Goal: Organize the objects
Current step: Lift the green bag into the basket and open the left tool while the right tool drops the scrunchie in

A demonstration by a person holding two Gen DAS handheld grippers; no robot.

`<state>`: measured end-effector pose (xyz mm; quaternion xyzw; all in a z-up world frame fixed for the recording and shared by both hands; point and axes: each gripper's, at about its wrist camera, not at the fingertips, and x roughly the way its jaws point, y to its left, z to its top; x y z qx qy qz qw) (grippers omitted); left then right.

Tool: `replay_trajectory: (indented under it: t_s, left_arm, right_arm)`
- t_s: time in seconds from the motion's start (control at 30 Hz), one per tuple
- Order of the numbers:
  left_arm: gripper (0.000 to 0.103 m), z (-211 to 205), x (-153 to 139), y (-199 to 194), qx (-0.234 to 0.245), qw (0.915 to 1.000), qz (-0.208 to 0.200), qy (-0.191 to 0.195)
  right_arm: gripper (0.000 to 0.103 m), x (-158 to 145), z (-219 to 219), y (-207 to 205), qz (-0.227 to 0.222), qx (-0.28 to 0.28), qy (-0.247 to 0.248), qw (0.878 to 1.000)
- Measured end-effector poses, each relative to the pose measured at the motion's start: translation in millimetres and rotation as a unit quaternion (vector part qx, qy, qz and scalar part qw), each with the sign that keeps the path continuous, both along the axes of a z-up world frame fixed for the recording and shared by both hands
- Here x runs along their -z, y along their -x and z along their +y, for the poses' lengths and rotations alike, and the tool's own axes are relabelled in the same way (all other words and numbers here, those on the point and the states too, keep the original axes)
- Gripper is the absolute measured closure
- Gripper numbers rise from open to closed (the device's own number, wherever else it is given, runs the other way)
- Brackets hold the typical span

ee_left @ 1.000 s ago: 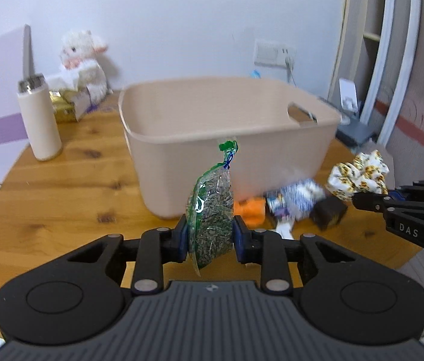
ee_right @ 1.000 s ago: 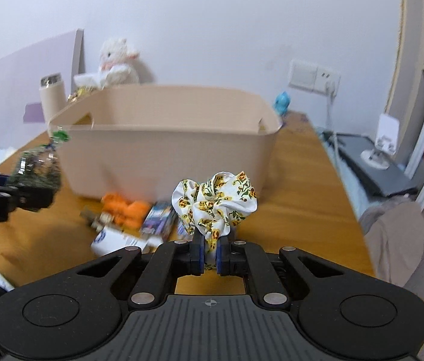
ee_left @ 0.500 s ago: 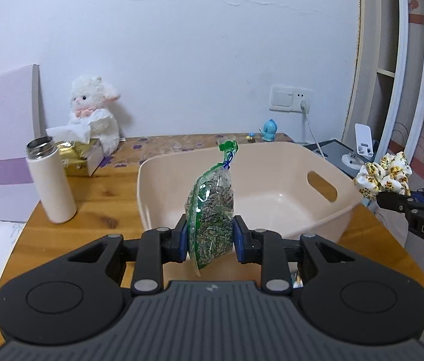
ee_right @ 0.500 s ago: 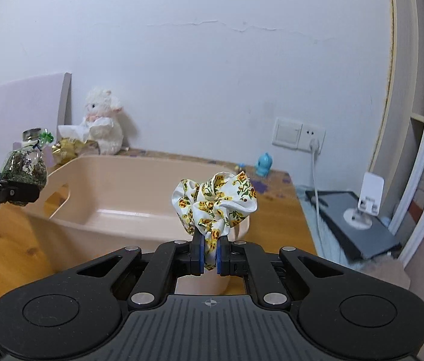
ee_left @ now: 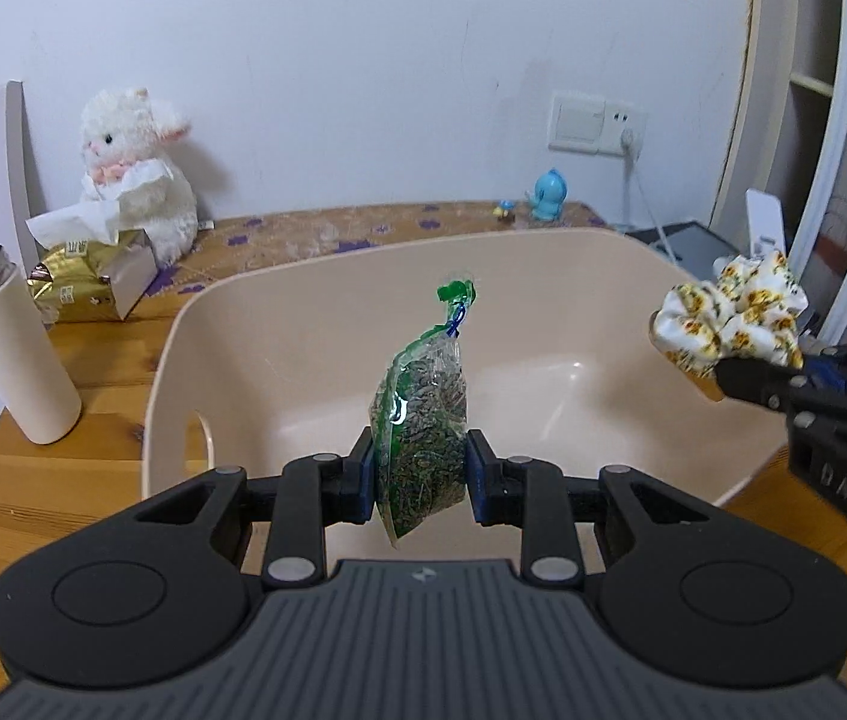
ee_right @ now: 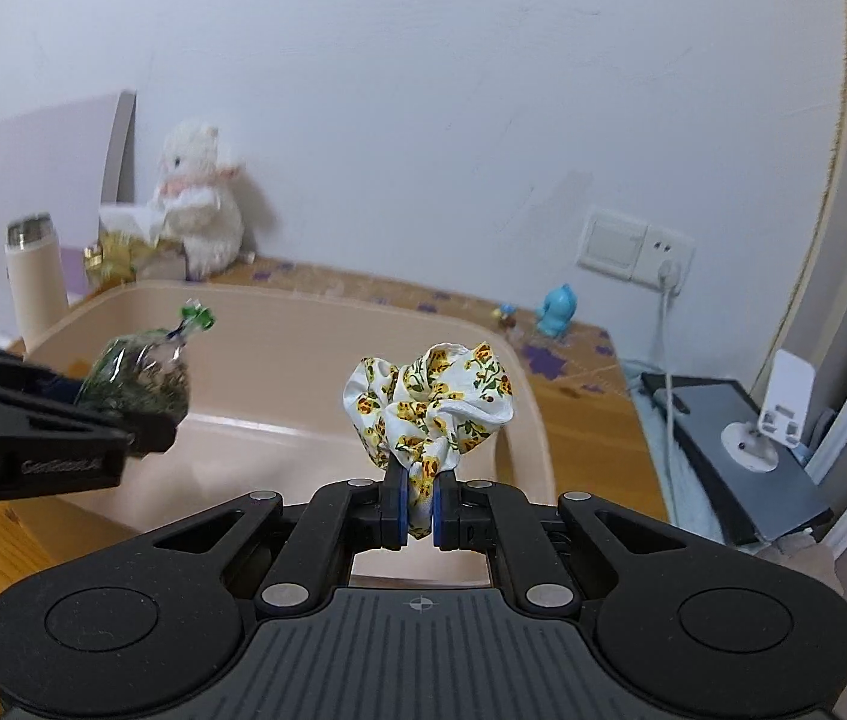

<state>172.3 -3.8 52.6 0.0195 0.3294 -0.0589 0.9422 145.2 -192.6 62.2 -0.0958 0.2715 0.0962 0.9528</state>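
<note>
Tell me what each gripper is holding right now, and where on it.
Left gripper pinches the tied bag of dried greens across its lower body. Right gripper pinches the floral scrunchie at its bottom fold.

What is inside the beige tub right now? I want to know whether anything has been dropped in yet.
The beige tub shows only bare floor. The seed bag and the floral scrunchie hang above it, clamped. The near part of the floor is hidden behind the grippers.
</note>
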Motion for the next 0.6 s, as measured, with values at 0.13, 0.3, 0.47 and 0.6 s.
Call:
replay_trajectory:
  t_s: [0.13, 0.3, 0.47, 0.6]
  left_arm:
    - [0.072, -6.3, 12.3, -10.6, -0.004, 0.9994, 0.016, -0.031]
    - [0.070, -2.1, 19.1, -12.9, -0.012, 0.9992, 0.033, -0.018]
    - [0.029, -5.8, 5.1, -1.4, -0.015, 0.9994, 0.009, -0.030]
    - [0.021, -7.4, -10.0, 12.5, -0.016, 0.9993, -0.012, -0.033]
  right_arm:
    - [0.096, 13.8, 5.1, -11.1, 0.028, -0.002, 0.003, 1.000]
    - [0.091, 12.2, 4.0, -12.5, 0.031, 0.008, 0.003, 0.999]
    - [0.073, 5.0, -5.1, -6.2, 0.024, 0.012, -0.007, 1.000]
    - [0.054, -1.9, -10.6, 7.7, 0.013, 0.014, -0.005, 1.000]
